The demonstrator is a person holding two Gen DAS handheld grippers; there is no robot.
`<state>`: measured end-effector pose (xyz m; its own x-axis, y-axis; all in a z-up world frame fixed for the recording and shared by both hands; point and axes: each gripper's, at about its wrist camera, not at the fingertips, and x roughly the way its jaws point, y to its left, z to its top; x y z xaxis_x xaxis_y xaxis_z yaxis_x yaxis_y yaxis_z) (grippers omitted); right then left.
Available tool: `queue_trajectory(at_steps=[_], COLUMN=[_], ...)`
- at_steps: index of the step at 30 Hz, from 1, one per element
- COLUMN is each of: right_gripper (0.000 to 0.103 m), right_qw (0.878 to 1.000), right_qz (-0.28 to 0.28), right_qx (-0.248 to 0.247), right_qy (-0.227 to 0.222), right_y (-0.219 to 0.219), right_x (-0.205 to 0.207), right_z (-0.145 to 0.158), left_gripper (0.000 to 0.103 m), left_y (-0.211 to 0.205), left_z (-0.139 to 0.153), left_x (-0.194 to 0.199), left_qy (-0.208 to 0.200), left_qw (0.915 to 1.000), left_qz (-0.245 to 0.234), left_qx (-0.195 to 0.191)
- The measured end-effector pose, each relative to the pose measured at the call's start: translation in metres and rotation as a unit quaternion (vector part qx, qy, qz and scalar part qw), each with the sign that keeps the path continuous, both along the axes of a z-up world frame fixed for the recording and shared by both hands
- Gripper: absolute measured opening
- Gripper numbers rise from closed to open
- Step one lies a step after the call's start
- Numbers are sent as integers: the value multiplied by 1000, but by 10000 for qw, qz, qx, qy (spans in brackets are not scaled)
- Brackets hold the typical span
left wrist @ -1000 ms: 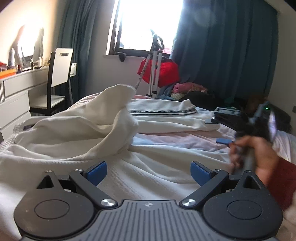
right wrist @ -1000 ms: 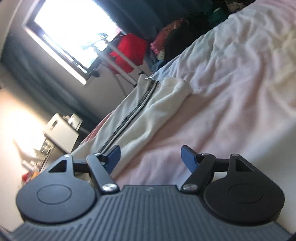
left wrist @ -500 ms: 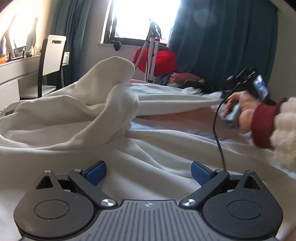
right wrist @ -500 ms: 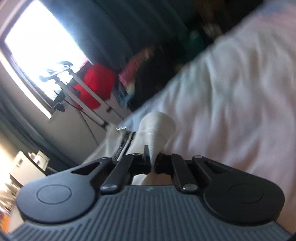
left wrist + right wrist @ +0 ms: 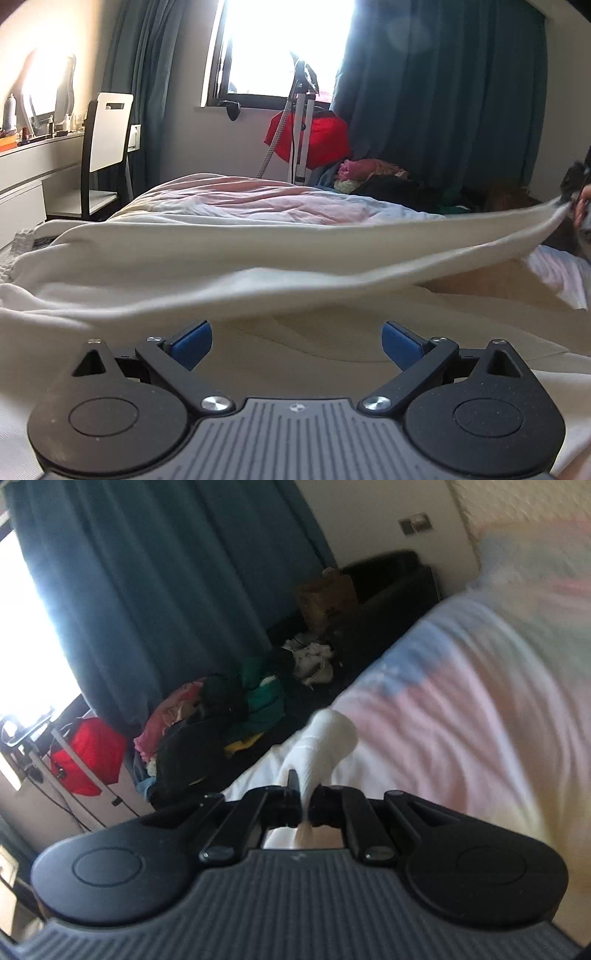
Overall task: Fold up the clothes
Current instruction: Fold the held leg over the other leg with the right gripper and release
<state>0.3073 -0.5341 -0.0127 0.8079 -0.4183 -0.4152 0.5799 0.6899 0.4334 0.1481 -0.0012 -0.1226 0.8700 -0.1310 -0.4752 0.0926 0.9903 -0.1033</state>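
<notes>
A cream-white garment (image 5: 229,254) lies spread over the bed (image 5: 258,201) in the left wrist view. One long part of it is stretched taut and lifted toward the right edge, where a hand and the other gripper show only in part. My left gripper (image 5: 297,341) hovers open just above the near cloth, nothing between its blue pads. In the right wrist view my right gripper (image 5: 304,805) is shut on a bunched end of the white garment (image 5: 325,738), held above the pastel bedcover (image 5: 461,709).
A white chair (image 5: 107,144) and a desk (image 5: 33,166) stand at the left. A red bag (image 5: 314,138) on a metal stand sits under the window. A heap of mixed clothes (image 5: 236,716) and a dark couch (image 5: 388,587) lie past the bed by blue curtains.
The right gripper closed on the garment's end and swung up and to the right, pulling the cloth taut. The raised hump of fabric in front of the left gripper has flattened.
</notes>
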Motion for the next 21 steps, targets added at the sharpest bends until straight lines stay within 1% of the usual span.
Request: queue_trajectory(at_steps=[2, 5, 8, 13, 16, 18, 21], right_gripper=[6, 6, 6, 6, 6, 7, 12], right_qw=[9992, 9990, 9997, 9986, 9966, 9965, 9969], right_qz=[138, 89, -76, -298, -326, -316, -311], right_qx=[-331, -315, -200, 122, 387, 486, 399], right_qy=[-169, -301, -140, 429, 643, 599, 605], right_y=[4, 1, -13, -26, -30, -29, -21], right_x=[3, -6, -27, -70, -87, -91, -93], right_z=[14, 5, -33, -117, -153, -164, -163], left_gripper=[100, 100, 100, 100, 100, 100, 100], left_y=[-1, -4, -5, -1, -2, -3, -6], left_z=[0, -1, -3, -1, 0, 1, 3], left_x=[1, 3, 4, 1, -2, -3, -5], left_qy=[21, 56, 114, 116, 89, 69, 87], left_qw=[10000, 10000, 9999, 9999, 10000, 9999, 9999], left_qz=[23, 43, 41, 50, 5, -6, -11], left_qx=[25, 63, 78, 16, 30, 90, 90])
